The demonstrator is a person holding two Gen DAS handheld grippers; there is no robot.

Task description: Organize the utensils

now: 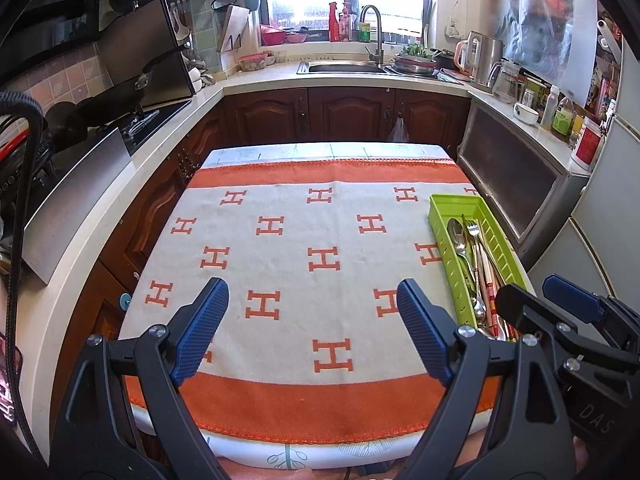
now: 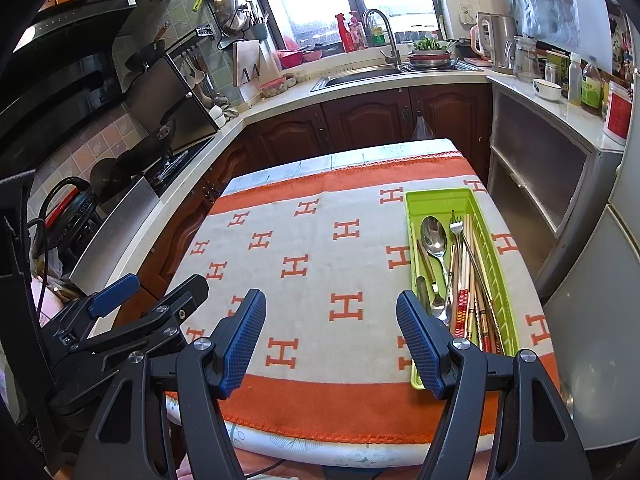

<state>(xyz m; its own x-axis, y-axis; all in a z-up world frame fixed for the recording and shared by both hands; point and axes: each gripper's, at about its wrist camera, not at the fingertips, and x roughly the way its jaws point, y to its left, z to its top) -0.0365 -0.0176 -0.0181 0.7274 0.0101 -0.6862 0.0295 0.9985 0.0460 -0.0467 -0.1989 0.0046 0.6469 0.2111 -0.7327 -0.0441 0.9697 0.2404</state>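
A green slotted tray point(image 2: 436, 200) point(image 1: 440, 204) lies along the right side of the cloth-covered table point(image 2: 320, 280) point(image 1: 304, 280). In it lie a spoon point(image 2: 434, 236) point(image 1: 456, 232), a fork point(image 2: 456, 226) point(image 1: 473, 229), chopsticks point(image 2: 464, 280) point(image 1: 486, 276) and other utensils. My right gripper point(image 2: 331, 312) stands open over the near part of the cloth, just left of the tray, with nothing between its fingers. My left gripper point(image 1: 313, 308) is open too, over the cloth's near middle, and holds nothing. Each gripper shows at the edge of the other's view.
Kitchen counters ring the table: a stove with a pan point(image 1: 120, 96) on the left, a sink point(image 1: 344, 67) at the back, a kettle point(image 1: 480, 56), bottles and a bowl point(image 1: 526, 114) on the right. A grey cabinet point(image 1: 512, 188) stands close to the table's right edge.
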